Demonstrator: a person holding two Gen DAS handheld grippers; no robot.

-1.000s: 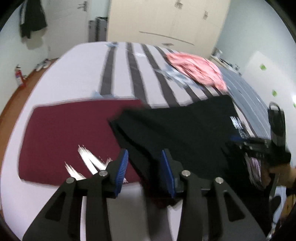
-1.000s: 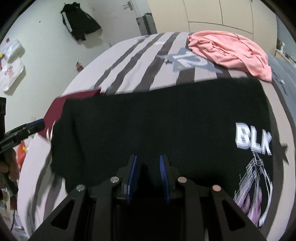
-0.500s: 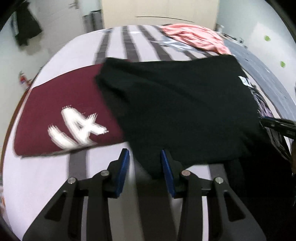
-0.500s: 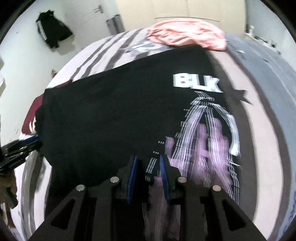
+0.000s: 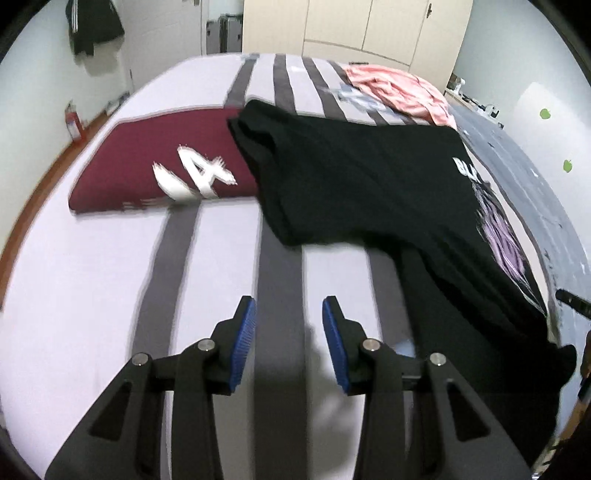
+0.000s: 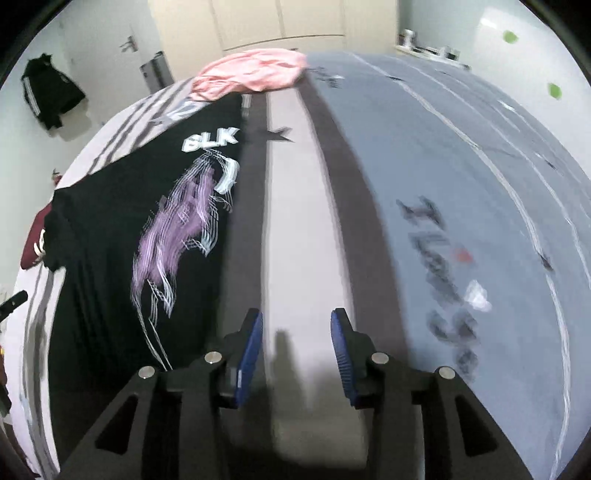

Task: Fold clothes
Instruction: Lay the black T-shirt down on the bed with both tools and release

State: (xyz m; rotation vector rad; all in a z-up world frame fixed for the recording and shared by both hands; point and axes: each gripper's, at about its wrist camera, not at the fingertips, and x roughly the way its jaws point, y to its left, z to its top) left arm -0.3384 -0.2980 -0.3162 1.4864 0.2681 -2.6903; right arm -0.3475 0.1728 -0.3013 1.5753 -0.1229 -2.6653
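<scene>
A black T-shirt [image 5: 369, 177] with a white and purple print lies spread on the striped bed [image 5: 92, 280], its near edge hanging toward the bed's front right. In the right wrist view the black T-shirt [image 6: 122, 236] lies to the left. My left gripper [image 5: 289, 328] hovers over bare sheet in front of the shirt, open with nothing between its fingers. My right gripper [image 6: 296, 339] is over bare sheet to the right of the shirt; its jaws are opening and nothing is between them.
A folded maroon garment [image 5: 155, 162] with white lettering lies left of the black shirt. A pink garment [image 5: 399, 88] is crumpled at the far end of the bed. Wardrobe doors [image 5: 369, 26] and a hanging dark jacket [image 5: 92, 26] stand beyond.
The left gripper let go of the black shirt's edge and drew back over bare sheet. The right gripper released the shirt, swung right off it, and its jaws widened.
</scene>
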